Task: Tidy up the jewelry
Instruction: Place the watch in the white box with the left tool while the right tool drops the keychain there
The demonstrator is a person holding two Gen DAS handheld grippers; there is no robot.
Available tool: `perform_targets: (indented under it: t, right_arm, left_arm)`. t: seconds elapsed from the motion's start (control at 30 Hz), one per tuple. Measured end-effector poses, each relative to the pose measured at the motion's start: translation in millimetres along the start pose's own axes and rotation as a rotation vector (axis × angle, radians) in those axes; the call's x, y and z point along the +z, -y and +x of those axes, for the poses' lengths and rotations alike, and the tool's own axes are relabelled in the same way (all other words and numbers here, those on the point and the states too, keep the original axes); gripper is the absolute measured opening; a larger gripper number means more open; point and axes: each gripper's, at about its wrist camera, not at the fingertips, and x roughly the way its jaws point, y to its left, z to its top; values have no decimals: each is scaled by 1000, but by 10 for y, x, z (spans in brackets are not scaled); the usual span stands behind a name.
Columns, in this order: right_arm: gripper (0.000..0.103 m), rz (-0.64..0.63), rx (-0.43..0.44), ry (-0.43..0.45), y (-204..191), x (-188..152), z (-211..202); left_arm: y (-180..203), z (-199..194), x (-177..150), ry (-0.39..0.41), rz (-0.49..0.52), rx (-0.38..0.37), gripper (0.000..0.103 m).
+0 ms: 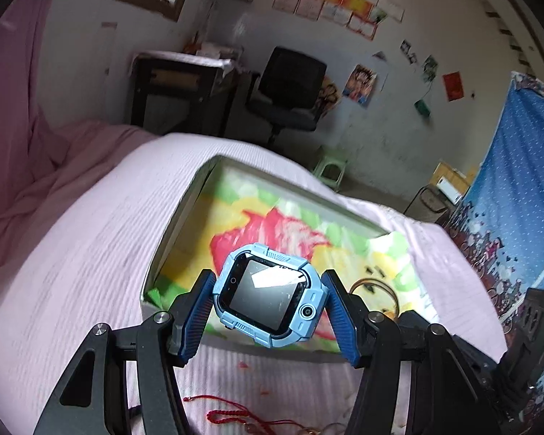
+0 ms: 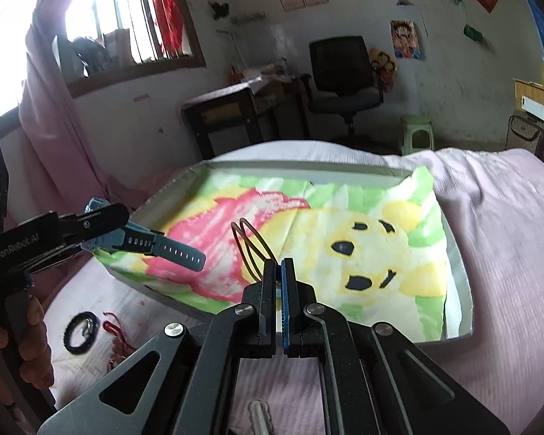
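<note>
The left claw [image 1: 268, 290] has the blue watch [image 1: 268, 295] pinched by its case between the two blue pads, jaws spread about as wide as the case. The watch sits at lower centre of the left view, held in the air above the near edge of the tray [image 1: 185, 217], face towards the camera. In the right view it shows at the left edge, its strap [image 2: 170, 248] jutting out over the tray's printed cloth [image 2: 344, 224].

The right claw [image 2: 278, 272] is nearly closed on thin gold bangles [image 2: 250, 244], which stand up from its tips at centre frame, over the cloth.

Risks, as I judge them:

- The pads grip the watch only at its sides. The case has angled corners, so a slight loosening or a jolt could let it twist and drop, perhaps onto the tray's edge or onto the bed [image 1: 72, 253] instead of inside.
- The free strap could snag the tray wall if the watch is lowered too near the edge.
- The bangles are thin and held at one small spot. They may pivot or slide apart, and one could slip out.
- Both claws are close together over the same tray, so strap and bangles could tangle or collide if lowered together.
- A black bracelet [image 2: 80, 331] and a red cord [image 2: 114, 330] lie on the bed at lower left of the right view, near the left claw's path, and could be dragged.
</note>
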Motion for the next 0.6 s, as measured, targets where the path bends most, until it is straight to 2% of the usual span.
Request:
perform_targets:
  t: [0.13, 0.3, 0.4, 0.47, 0.53, 0.6]
  right_arm:
    - [3, -6, 0, -27, 6, -6, 47]
    - [3, -6, -2, -45, 7, -35, 57]
    - [5, -7, -4, -41, 14, -41, 14]
    - [12, -8, -5, -32, 21, -52, -46]
    - [32, -9, -7, -19, 18, -68, -111]
    - [34, -16, -8, 8, 6, -92, -220]
  left_arm:
    - [-57, 74, -55, -29, 6, 18, 58]
    - [-39, 15, -88, -25, 44, 16, 59]
    - [-40, -78, -127, -9, 45, 0, 68]
    - [-42, -151, -146, 9, 42, -2, 75]
    - [-50, -226, -188, 22, 40, 4, 76]
    - [-57, -287, -240, 26, 39, 2, 76]
